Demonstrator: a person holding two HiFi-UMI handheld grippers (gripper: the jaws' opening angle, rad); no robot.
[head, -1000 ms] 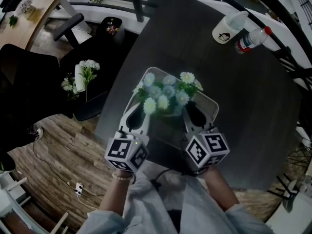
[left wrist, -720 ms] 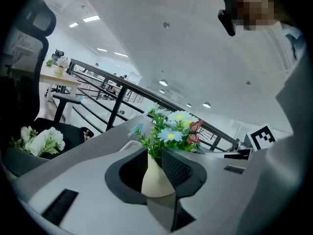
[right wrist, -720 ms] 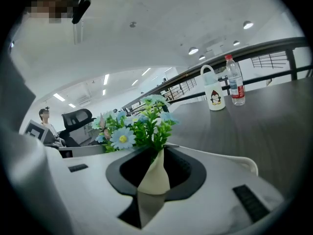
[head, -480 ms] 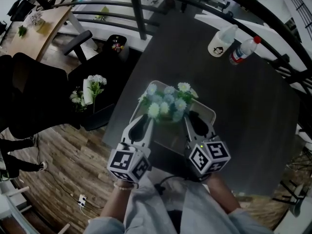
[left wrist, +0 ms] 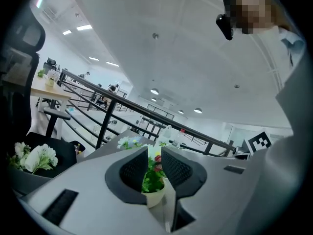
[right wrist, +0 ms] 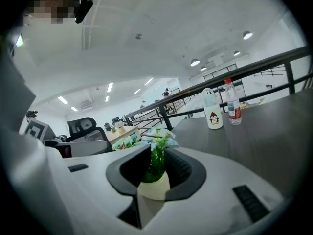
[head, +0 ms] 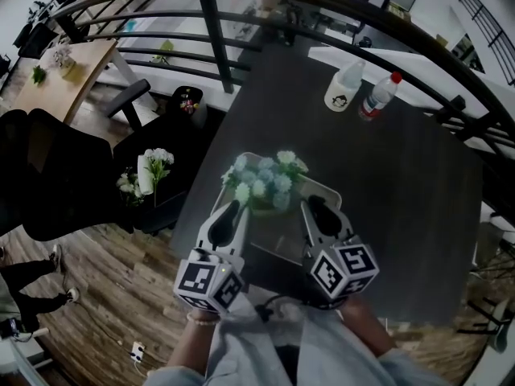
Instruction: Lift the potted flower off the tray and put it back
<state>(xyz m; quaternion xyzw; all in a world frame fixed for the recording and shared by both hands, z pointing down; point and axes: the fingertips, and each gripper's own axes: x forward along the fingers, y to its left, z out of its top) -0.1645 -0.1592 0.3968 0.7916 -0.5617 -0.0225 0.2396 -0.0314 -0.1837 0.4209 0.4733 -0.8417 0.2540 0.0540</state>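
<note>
The potted flower (head: 265,179), pale blue and white blooms over green leaves, hangs between my two grippers above the white-rimmed tray (head: 348,195) on the dark table. My left gripper (head: 233,209) holds its left side and my right gripper (head: 310,205) its right side. In the left gripper view the white pot (left wrist: 155,197) sits between the dark pads of the left gripper (left wrist: 154,165). The right gripper view shows the cream pot (right wrist: 152,190) wedged in the right gripper (right wrist: 157,168). The pot's base is hidden in the head view.
A white cup with a penguin print (head: 339,95) and a red-capped bottle (head: 378,96) stand at the table's far side by a black railing. Left of the table are a black chair (head: 48,175) and a second bunch of flowers (head: 149,167) on a low black stand.
Both grippers have risen together with the flowers still between them. The head view has pulled back, so the cup and bottle now sit lower and further left.
</note>
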